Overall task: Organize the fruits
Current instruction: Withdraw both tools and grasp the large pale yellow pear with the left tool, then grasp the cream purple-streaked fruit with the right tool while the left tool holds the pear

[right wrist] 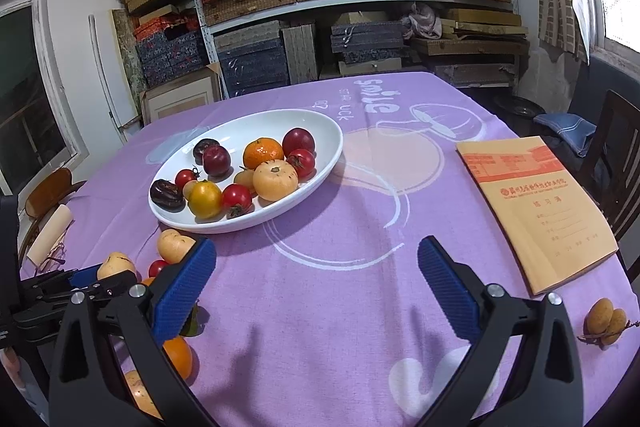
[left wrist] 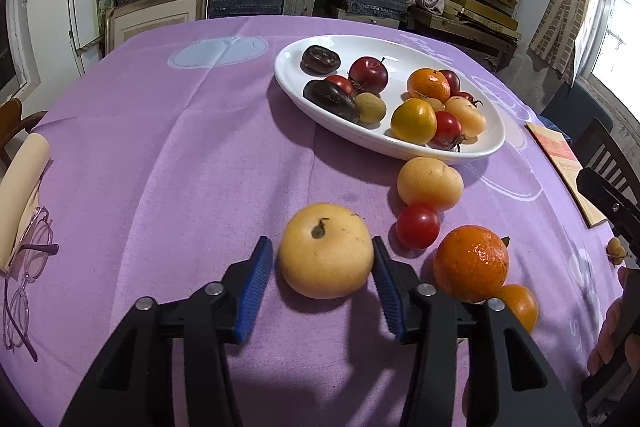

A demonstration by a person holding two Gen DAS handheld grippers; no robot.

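A white oval plate (left wrist: 472,147) (right wrist: 320,183) holds several fruits on the purple tablecloth. My left gripper (left wrist: 323,263) is open, its blue pads on either side of a pale yellow pear-like fruit (left wrist: 326,251) that rests on the cloth; the right pad looks very near or touching it. Beside it lie a tangerine (left wrist: 471,265), a red tomato (left wrist: 418,225), a pale peach-coloured fruit (left wrist: 430,183) and a small orange fruit (left wrist: 520,305). My right gripper (right wrist: 316,283) is open and empty above bare cloth. Two small brown fruits on a twig (right wrist: 606,321) lie at the right.
An orange notebook (right wrist: 548,211) lies at the right of the table. Glasses (left wrist: 24,287) and a cream roll (left wrist: 20,187) lie at the left edge. Chairs stand on both sides, shelves of boxes behind the table.
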